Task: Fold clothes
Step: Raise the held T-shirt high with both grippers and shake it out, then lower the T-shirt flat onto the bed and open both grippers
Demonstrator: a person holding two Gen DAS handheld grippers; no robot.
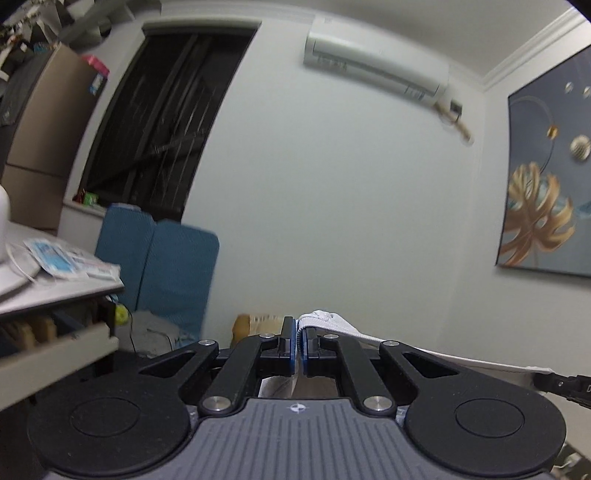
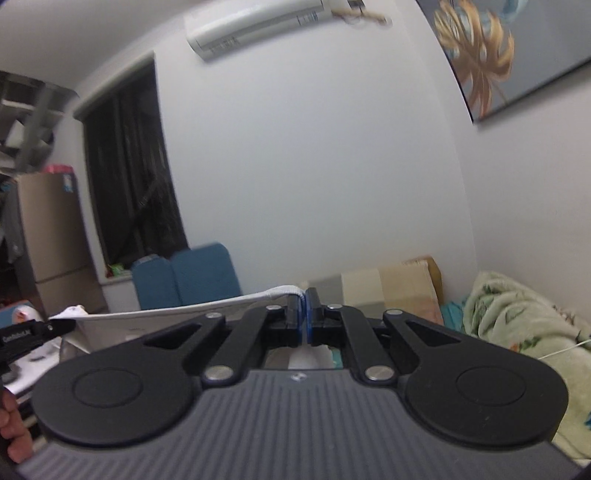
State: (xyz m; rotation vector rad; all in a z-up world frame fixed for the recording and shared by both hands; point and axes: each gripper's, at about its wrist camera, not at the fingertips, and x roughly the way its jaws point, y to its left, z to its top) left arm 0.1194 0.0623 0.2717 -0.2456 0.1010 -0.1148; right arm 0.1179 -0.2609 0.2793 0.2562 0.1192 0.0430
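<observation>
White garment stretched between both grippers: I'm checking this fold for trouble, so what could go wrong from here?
1. The left gripper and right gripper each pinch only the edge of the white garment; a tug could slip it free.
2. The cluttered shelf beside the left gripper could snag hanging cloth.

Left hand-held gripper (image 1: 298,341), right hand-held gripper (image 2: 304,319) clamped, level.

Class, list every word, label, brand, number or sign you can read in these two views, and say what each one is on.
None reads with certainty.
White lettering on the left gripper body: blurred.
Print on the blue-and-white packets on the desk: too blurred.
Sticker on the air conditioner: too small.
Small emblem on each camera mount: a symbol, no words.
</observation>
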